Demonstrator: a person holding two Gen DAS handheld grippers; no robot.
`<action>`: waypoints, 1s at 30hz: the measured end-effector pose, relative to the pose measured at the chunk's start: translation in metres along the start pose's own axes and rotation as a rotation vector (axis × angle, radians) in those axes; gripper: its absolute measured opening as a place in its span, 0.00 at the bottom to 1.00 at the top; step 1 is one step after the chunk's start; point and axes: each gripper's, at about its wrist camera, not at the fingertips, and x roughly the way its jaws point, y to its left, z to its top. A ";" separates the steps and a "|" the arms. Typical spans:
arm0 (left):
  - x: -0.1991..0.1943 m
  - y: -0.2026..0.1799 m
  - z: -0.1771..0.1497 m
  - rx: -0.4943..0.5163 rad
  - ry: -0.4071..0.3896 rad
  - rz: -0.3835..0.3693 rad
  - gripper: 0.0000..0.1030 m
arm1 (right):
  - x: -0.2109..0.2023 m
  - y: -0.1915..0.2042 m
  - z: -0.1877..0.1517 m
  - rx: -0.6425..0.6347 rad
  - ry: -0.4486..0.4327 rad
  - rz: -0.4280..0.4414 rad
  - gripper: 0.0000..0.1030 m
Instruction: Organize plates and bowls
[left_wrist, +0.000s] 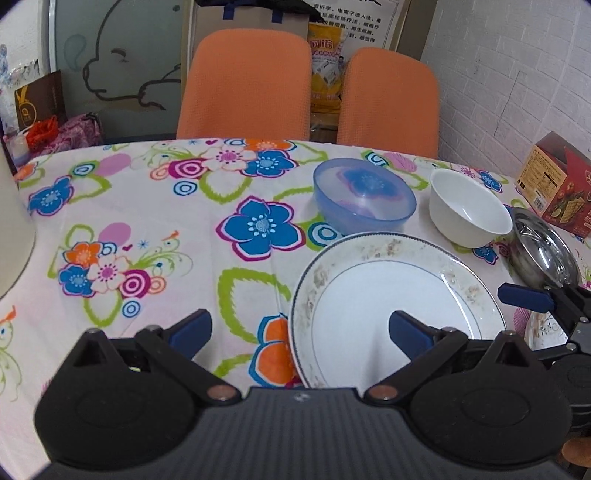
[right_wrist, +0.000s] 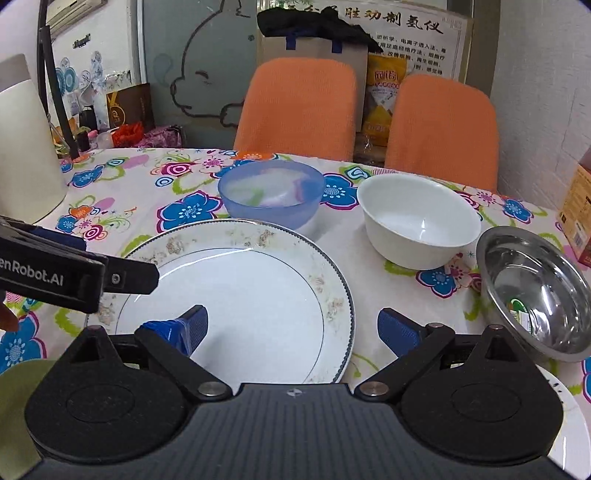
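Our left gripper (left_wrist: 299, 334) hangs with its jaws released and holding nothing, one blue pad over the flowered cloth, the other over the large floral-rimmed plate (left_wrist: 388, 295). Our right gripper (right_wrist: 291, 328) is likewise spread wide and empty, straddling that plate's right rim (right_wrist: 236, 291), with the left tool's black body reaching over the plate's left side.

Beyond the plate, toward the desk's (left_wrist: 147, 221) far edge, stand a translucent blue bowl (right_wrist: 271, 192) and, just right of it, a white bowl (right_wrist: 419, 219), apart from each other. A steel bowl (right_wrist: 535, 291) sits tilted near the right edge, resting against a second plate (right_wrist: 569, 413). A red carton (left_wrist: 554, 181) stands at the far right corner; two orange chairs (left_wrist: 245, 85) close off the far edge.
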 end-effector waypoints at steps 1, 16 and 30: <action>0.005 0.000 0.001 -0.001 0.010 0.003 0.98 | 0.001 0.001 0.001 0.005 0.004 -0.006 0.84; 0.023 0.000 -0.005 0.072 0.049 0.003 0.89 | 0.005 0.014 -0.016 0.103 0.037 0.003 0.86; 0.007 -0.013 0.016 0.069 0.013 0.007 0.41 | -0.006 0.018 0.002 0.122 -0.014 0.058 0.86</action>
